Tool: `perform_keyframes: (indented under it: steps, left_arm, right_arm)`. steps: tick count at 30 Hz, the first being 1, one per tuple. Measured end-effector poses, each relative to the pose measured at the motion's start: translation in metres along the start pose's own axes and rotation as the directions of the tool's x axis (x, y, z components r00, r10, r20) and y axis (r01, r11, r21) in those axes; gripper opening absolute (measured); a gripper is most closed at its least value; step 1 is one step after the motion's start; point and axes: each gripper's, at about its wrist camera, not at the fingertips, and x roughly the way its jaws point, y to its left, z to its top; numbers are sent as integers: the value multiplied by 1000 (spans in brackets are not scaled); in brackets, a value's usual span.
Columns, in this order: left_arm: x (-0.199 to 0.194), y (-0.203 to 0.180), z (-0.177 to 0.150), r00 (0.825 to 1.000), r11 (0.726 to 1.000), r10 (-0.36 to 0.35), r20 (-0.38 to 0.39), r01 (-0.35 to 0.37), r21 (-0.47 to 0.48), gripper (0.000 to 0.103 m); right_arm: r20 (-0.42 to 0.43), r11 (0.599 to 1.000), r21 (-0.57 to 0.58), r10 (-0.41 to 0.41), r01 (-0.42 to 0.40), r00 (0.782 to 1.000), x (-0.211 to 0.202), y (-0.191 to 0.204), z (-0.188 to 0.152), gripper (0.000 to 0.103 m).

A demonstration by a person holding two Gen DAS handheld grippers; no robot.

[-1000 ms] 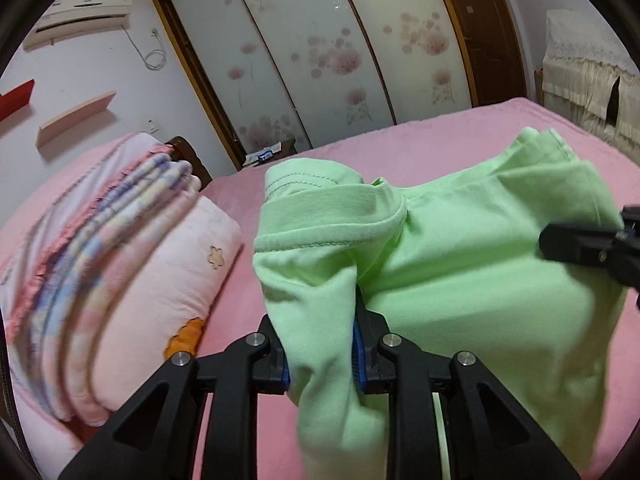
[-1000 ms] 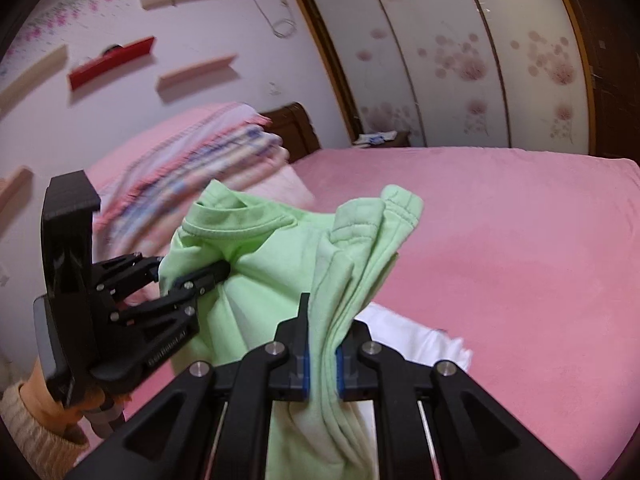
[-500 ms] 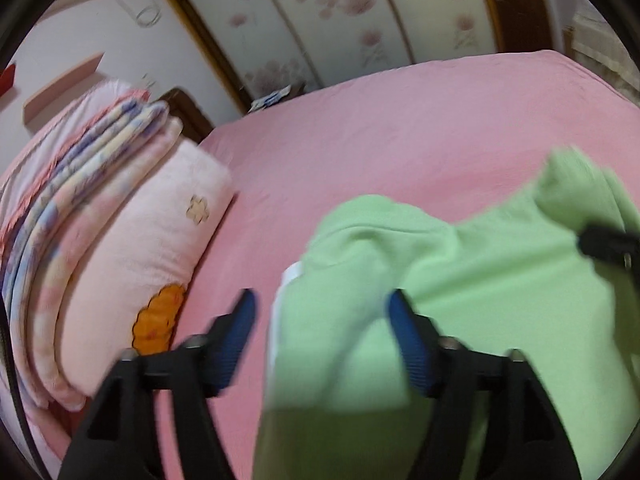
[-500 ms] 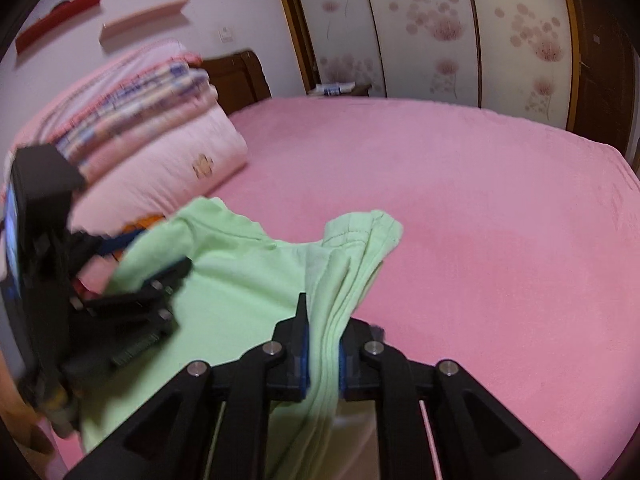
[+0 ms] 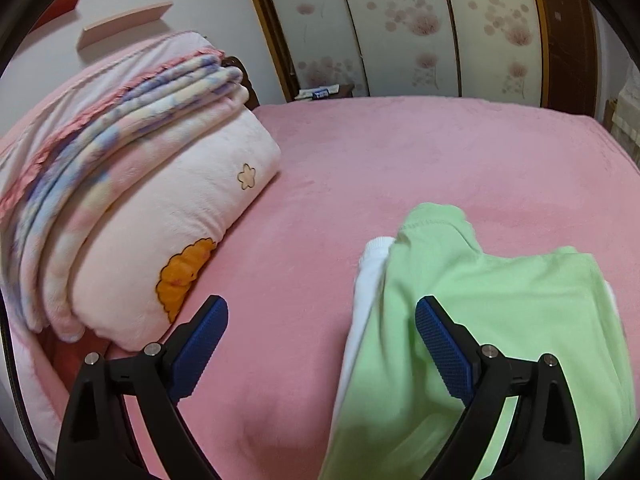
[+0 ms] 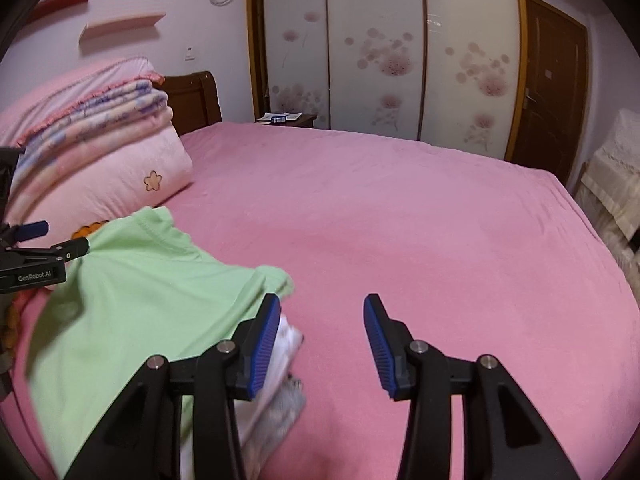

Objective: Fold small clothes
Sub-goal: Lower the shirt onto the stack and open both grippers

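A light green garment [image 5: 500, 320] lies folded on top of white clothes [image 5: 370, 268] on the pink bed. It also shows in the right wrist view [image 6: 132, 308], with the white clothes [image 6: 280, 364] under its right edge. My left gripper [image 5: 322, 320] is open and empty, its right finger over the garment's left edge. My right gripper [image 6: 320, 320] is open and empty, its left finger beside the garment's right edge. The left gripper also shows at the left edge of the right wrist view [image 6: 52, 242].
The pink bed [image 6: 400, 220] stretches ahead. A stack of folded pink blankets and a pillow [image 5: 140, 208] lies at the left. A wooden headboard [image 6: 196, 100], a bedside table [image 6: 288, 120] and sliding wardrobe doors [image 6: 384, 48] stand beyond.
Both grippers have let go of the green garment and opened. It dropped from being held up to lying on the white clothes. Both grippers have drawn back.
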Motion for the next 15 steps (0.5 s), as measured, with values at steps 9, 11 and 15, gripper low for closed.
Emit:
perform_keyframes:
  steps: [9,11,15]
  left_arm:
    - [-99,19,-2,998,994,0,66,7,-112,94]
    - [-123,19,-8,997,990,-30,75,40,-136,94]
    - [-189,4,-37,990,986,-76,122,92,-136,94]
  right_arm:
    - [19,1000,-7,13,-12,1000,-99,1,-19,44]
    - [21,999,5,34,-34,999,-126,-1,-26,44]
    - [1,997,30,70,-70,998,-179,-5,-41,44]
